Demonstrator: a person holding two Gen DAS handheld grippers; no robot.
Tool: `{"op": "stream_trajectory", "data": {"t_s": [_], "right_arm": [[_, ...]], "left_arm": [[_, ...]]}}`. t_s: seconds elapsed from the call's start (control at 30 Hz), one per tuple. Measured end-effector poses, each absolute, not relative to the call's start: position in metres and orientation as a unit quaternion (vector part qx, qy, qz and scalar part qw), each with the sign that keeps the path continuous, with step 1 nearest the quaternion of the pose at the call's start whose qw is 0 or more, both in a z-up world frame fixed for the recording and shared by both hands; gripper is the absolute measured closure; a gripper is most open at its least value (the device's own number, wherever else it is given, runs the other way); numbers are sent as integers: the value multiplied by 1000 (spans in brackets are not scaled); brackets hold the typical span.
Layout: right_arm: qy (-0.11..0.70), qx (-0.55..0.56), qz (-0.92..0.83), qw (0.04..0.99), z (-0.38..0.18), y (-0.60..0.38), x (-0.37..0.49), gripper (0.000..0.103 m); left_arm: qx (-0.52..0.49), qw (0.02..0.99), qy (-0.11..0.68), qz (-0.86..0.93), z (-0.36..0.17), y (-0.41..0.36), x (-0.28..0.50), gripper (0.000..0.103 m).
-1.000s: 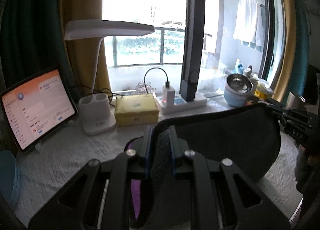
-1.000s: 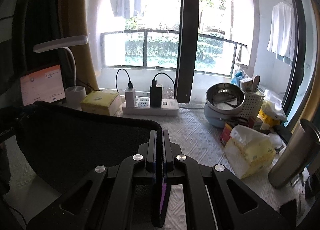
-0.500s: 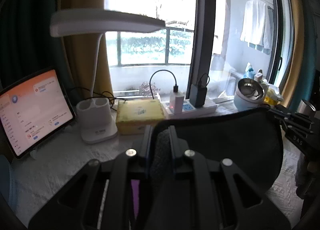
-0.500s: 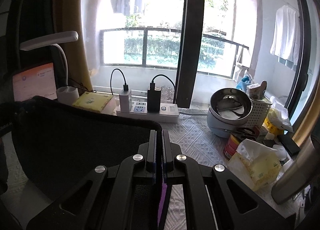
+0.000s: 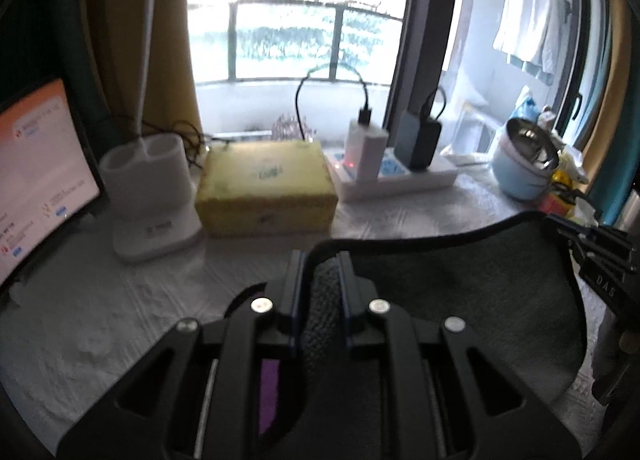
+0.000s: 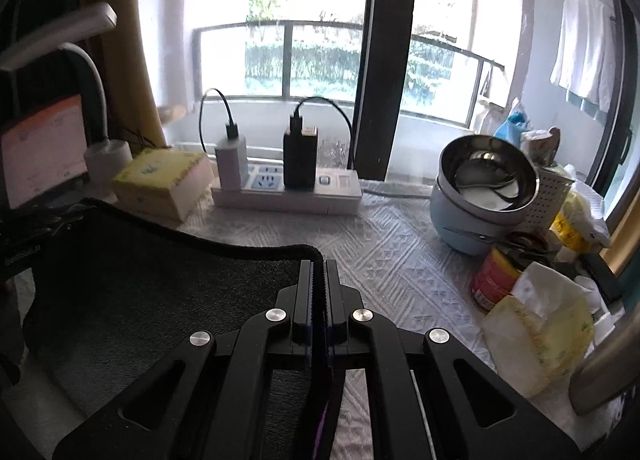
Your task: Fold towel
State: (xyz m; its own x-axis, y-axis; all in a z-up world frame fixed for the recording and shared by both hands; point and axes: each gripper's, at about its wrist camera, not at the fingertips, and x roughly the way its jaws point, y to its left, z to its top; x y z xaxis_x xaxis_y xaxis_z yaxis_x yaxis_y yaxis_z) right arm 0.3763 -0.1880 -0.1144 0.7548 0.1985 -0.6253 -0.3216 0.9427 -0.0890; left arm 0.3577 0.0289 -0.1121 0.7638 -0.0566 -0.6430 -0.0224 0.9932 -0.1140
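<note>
A dark grey towel (image 5: 460,292) hangs stretched between my two grippers above the white patterned tablecloth (image 5: 100,320). My left gripper (image 5: 320,260) is shut on the towel's left corner, with a thick fold bunched between its fingers. My right gripper (image 6: 319,266) is shut on the towel's (image 6: 160,284) right corner, pinching its top hem. The right gripper also shows at the right edge of the left wrist view (image 5: 596,248). The towel's lower part is hidden behind the gripper bodies.
At the back stand a tablet (image 5: 36,180), a white lamp base (image 5: 148,188), a yellow box (image 5: 264,188) and a power strip with chargers (image 6: 288,192). At the right are a steel bowl on a blue pot (image 6: 480,196), a red can (image 6: 496,276), a tissue pack (image 6: 536,340) and a metal flask (image 6: 608,372).
Both grippers have moved forward toward the window with the towel held between them. The items at the back now appear larger and closer.
</note>
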Motion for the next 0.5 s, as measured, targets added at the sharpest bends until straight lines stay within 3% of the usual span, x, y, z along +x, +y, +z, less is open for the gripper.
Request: {"op": "stream_trajectory", "data": {"t_s": [0.5], "right_arm": [[389,-112,126,906,-162,-187,411,98]], "left_arm": [[-30,908,417,13,-150,25,390,82]]}}
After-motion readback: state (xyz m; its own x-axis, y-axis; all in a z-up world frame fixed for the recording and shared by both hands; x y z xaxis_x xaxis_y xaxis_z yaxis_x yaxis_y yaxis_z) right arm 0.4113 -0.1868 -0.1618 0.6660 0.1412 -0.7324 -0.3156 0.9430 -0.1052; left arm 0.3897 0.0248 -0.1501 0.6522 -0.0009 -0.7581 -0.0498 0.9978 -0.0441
